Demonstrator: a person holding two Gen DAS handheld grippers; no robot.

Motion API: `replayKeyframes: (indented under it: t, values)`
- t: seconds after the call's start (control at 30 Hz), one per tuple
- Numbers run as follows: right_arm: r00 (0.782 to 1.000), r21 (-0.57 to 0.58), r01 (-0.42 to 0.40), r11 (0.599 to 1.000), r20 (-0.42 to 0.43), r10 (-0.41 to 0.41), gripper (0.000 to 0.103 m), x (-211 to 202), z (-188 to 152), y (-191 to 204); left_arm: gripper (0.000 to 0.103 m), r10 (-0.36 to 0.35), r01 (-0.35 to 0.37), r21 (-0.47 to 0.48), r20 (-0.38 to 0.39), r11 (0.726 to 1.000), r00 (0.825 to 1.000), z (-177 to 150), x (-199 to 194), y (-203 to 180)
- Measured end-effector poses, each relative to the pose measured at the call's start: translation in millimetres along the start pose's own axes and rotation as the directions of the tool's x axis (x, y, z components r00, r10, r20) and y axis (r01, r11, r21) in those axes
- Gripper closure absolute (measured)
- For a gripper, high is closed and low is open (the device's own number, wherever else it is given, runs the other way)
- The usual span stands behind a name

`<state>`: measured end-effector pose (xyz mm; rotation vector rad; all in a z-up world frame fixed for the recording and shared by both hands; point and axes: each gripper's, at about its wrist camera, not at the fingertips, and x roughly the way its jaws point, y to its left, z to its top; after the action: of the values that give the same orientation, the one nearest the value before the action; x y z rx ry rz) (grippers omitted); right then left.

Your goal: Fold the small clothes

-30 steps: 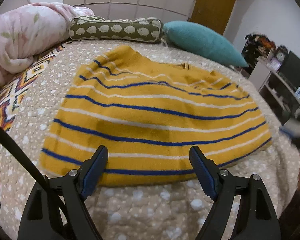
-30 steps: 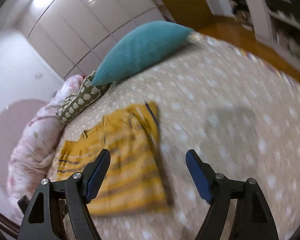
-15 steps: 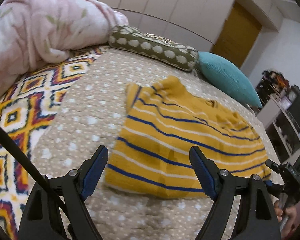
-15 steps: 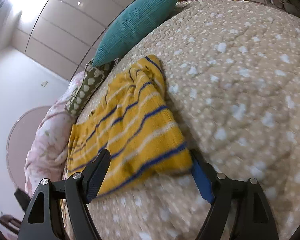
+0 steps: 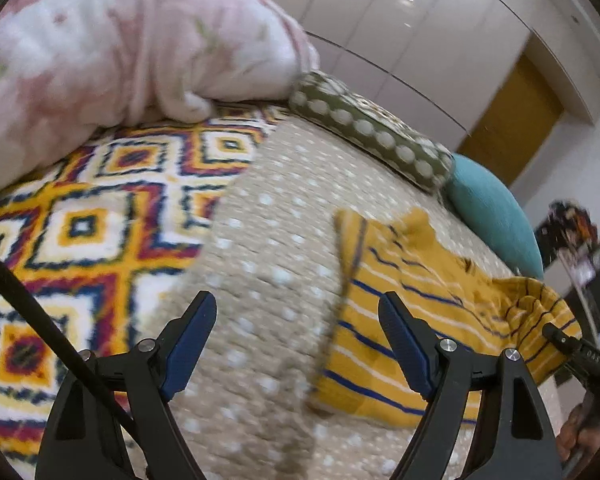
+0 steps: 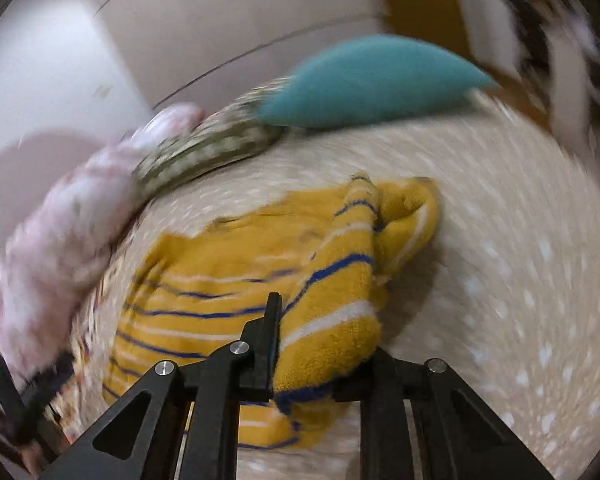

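Right gripper [image 6: 320,360] has just clamped the striped sweater's [image 6: 236,280] corner at centre frame, left gripper [image 5: 296,344] hangs open beside it, so I'd lift slow and keep the hem even.

Mustard sweater [image 5: 412,304] – blue-white stripes, teal pillow [image 5: 492,212], tan dotted bedspread [image 5: 276,216]

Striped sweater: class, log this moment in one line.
right tool: just closed on striped sweater corner | left tool: open, empty | sweater on bedspread

The right tongs [image 6: 304,356] have just been closing and now pinch the yellow striped sweater's [image 6: 236,264] corner, lifting it off the bed, bunched ahead of them.
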<state>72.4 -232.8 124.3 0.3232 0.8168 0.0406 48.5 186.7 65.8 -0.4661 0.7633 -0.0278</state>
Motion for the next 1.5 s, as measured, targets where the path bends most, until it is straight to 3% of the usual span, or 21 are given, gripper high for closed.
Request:
replayKeyframes:
  t: [0.2, 0.47, 0.97, 1.07, 1.13, 1.17, 1.33, 1.4, 1.47, 1.5]
  values:
    - [0.997, -0.245, -0.06, 0.968, -0.062, 0.046, 0.085, 31, -11, 121, 0.021, 0.033, -0.03, -0.094, 0.029, 0.995, 0.999, 15, -7, 39]
    - [0.98, -0.46, -0.138, 0.877, -0.192, 0.054, 0.086, 81, -78, 210, 0.021, 0.039, -0.037, -0.173, 0.012, 0.984, 0.999, 25, -5, 73]
    - [0.956, -0.483, -0.248, 0.84, -0.262, 0.132, 0.086, 83, -107, 237, 0.021, 0.058, -0.052, -0.175, 0.032, 0.983, 0.998, 28, -6, 73]
    - [0.933, -0.446, -0.304, 0.842, -0.316, 0.17, 0.07, 96, -114, 231, 0.021, 0.041, -0.035, -0.155, 0.037, 0.987, 0.998, 28, -6, 65]
    - [0.92, -0.441, -0.346, 0.828, -0.33, 0.209, 0.047, 88, -115, 230, 0.021, 0.033, -0.027, -0.137, 0.037, 0.99, 0.999, 28, -6, 58]
    - [0.91, -0.442, -0.373, 0.816, -0.347, 0.228, 0.042, 81, -115, 229, 0.021, 0.024, -0.019, -0.122, 0.035, 0.992, 0.999, 27, -4, 53]
    - [0.887, -0.427, -0.433, 0.794, -0.357, 0.292, 0.038, 34, -108, 207, 0.021, -0.036, 0.036, -0.063, 0.005, 0.997, 0.999, 20, 2, 31]
    - [0.893, -0.399, -0.426, 0.812, -0.328, 0.307, 0.038, 20, -98, 188, 0.021, -0.079, 0.078, -0.04, -0.019, 0.996, 0.997, 15, 6, 21]
    - [0.918, -0.38, -0.377, 0.845, -0.272, 0.288, 0.04, 13, -79, 172, 0.021, -0.119, 0.118, -0.018, -0.043, 0.993, 0.992, 10, 11, 9]
    - [0.928, -0.366, -0.354, 0.86, -0.248, 0.276, 0.046, 13, -69, 166, 0.021, -0.13, 0.13, -0.006, -0.051, 0.992, 0.99, 8, 13, 3]
